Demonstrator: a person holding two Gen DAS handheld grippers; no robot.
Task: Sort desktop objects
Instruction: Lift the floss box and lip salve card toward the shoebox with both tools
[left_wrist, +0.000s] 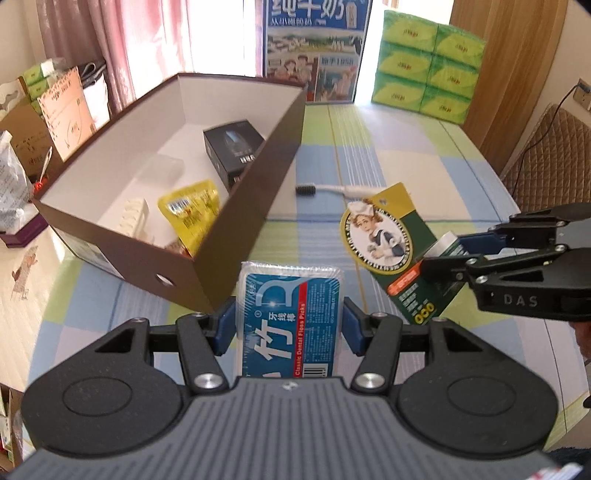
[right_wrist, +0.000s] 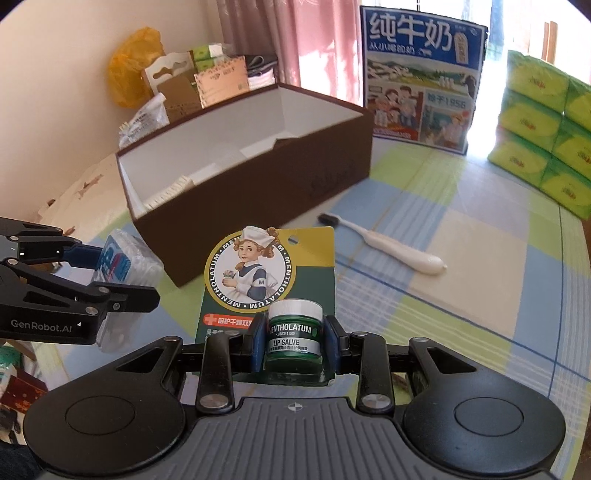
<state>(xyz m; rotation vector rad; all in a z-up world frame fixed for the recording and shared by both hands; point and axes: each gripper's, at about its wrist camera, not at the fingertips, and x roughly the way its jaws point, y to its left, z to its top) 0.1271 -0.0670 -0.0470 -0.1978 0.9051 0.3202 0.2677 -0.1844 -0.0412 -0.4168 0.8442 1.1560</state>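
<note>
A: What do we have in the left gripper (left_wrist: 290, 323)?

B: We hold a blue pack of floss picks (left_wrist: 290, 314) there. The blue pads clamp it from both sides, low in the middle of the left wrist view, and it sits lifted off the checked tablecloth (left_wrist: 424, 155).

A: And the right gripper (right_wrist: 293, 345)?

B: We grip a lip salve card (right_wrist: 271, 273) with it. The pads press on the small green jar (right_wrist: 294, 338) fixed to the card, at the lower middle of the right wrist view. The card stands upright above the jaws, with a nurse picture on its top half.

A: Can we see each tool from the other camera?

B: Yes. In the left wrist view the right gripper comes in from the right edge, carrying the card just right of centre. In the right wrist view the left gripper enters from the left edge with the floss pack.

A: Where is the box?

B: The brown box (left_wrist: 255, 206) with white inner walls fills the upper left of the left wrist view. Its near corner is just above the floss pack in the frame. Inside we see a small black box (left_wrist: 232, 151), a yellow packet (left_wrist: 190, 214) and a white ribbed item (left_wrist: 133, 218).

A: Anything loose on the table?

B: A white toothbrush (right_wrist: 384, 245) with dark bristles lies on the cloth right of the box, in the middle right of the right wrist view. Green tissue packs (right_wrist: 543, 136) are stacked at the upper right, and a blue milk carton (right_wrist: 421, 77) stands behind the box.
</note>
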